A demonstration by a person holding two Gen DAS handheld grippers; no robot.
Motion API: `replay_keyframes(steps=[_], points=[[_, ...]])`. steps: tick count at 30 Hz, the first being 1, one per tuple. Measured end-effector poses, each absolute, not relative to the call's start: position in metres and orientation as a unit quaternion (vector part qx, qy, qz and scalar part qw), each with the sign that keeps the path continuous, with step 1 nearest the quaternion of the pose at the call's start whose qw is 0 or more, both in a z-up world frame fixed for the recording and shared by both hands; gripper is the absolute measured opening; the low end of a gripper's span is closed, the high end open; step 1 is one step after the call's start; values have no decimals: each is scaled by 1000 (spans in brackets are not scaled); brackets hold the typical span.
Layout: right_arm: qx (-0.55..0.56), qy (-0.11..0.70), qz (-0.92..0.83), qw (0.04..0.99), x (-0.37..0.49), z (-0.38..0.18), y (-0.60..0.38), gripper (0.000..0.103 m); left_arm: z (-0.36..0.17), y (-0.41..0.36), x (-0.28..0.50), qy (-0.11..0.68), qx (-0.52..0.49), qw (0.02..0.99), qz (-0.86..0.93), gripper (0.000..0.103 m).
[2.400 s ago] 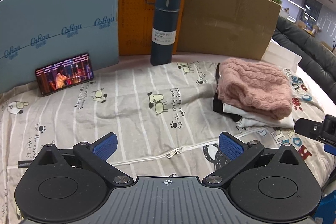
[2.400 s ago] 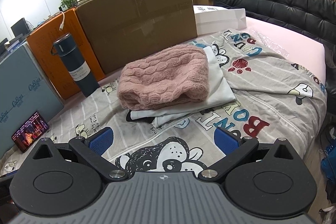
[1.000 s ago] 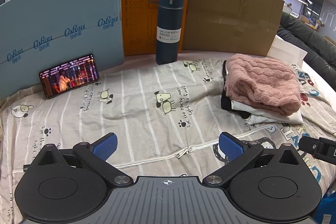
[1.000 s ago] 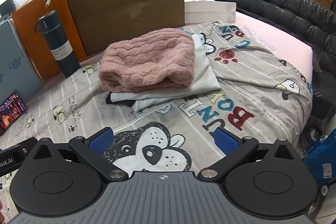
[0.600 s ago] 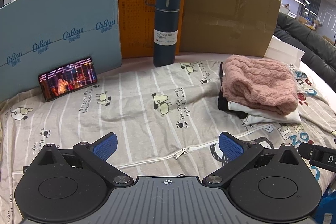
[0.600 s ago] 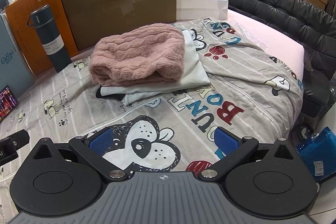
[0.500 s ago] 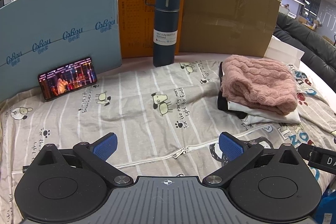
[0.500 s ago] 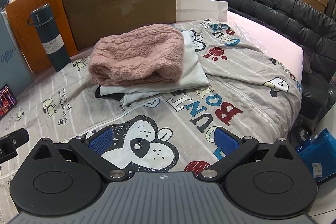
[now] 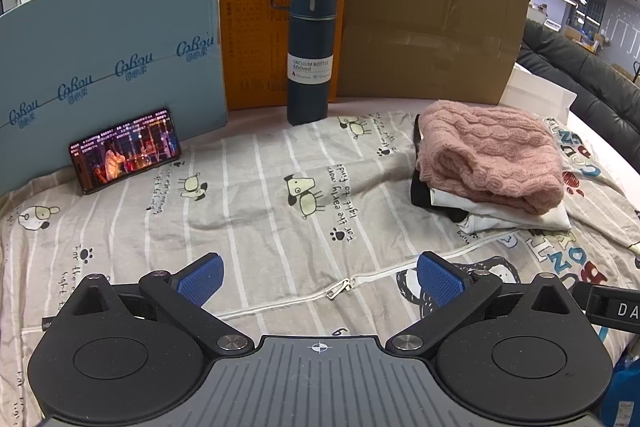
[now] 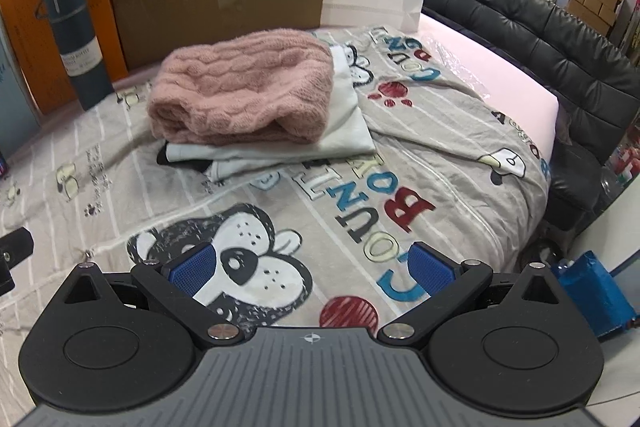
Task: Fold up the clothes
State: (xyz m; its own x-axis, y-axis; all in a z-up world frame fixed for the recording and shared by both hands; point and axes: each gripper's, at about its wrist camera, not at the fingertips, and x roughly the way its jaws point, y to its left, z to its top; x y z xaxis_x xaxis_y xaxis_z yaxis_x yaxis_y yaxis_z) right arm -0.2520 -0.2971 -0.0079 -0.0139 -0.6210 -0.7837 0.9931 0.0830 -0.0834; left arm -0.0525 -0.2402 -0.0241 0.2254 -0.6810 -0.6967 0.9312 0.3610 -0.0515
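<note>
A folded pink knit sweater lies on top of a folded white garment and a black one, stacked on the bed at the right. My left gripper is open and empty, above the grey cartoon-print bed cover, well short of the stack. My right gripper is open and empty, over the dog print near the bed's front edge, in front of the stack.
A dark blue vacuum bottle stands at the back before orange, blue and brown cardboard panels. A lit phone leans on the blue panel. A white box and black headboard are on the right.
Both grippers have pulled back a little from the stack and stay open. The right view has swung right, showing more of the bed's edge. The clothes have not moved.
</note>
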Motion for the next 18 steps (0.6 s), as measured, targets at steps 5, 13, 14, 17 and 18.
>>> replay_keyframes(steps=[5, 13, 14, 17, 18], points=[[281, 389, -618, 622, -251, -10, -301, 103, -28, -243, -57, 332, 208, 754, -527, 103], [313, 432, -591, 605, -254, -25, -302, 103, -40, -250, -72, 347, 243, 739, -524, 103], [317, 435, -588, 604, -255, -28, -302, 103, -42, -252, -74, 348, 247, 737, -524, 103], [328, 440, -583, 599, -261, -34, -306, 103, -48, -257, -80, 353, 260, 731, -523, 103], [330, 441, -583, 597, -262, -35, -307, 103, -50, -259, -82, 355, 263, 729, -522, 103]])
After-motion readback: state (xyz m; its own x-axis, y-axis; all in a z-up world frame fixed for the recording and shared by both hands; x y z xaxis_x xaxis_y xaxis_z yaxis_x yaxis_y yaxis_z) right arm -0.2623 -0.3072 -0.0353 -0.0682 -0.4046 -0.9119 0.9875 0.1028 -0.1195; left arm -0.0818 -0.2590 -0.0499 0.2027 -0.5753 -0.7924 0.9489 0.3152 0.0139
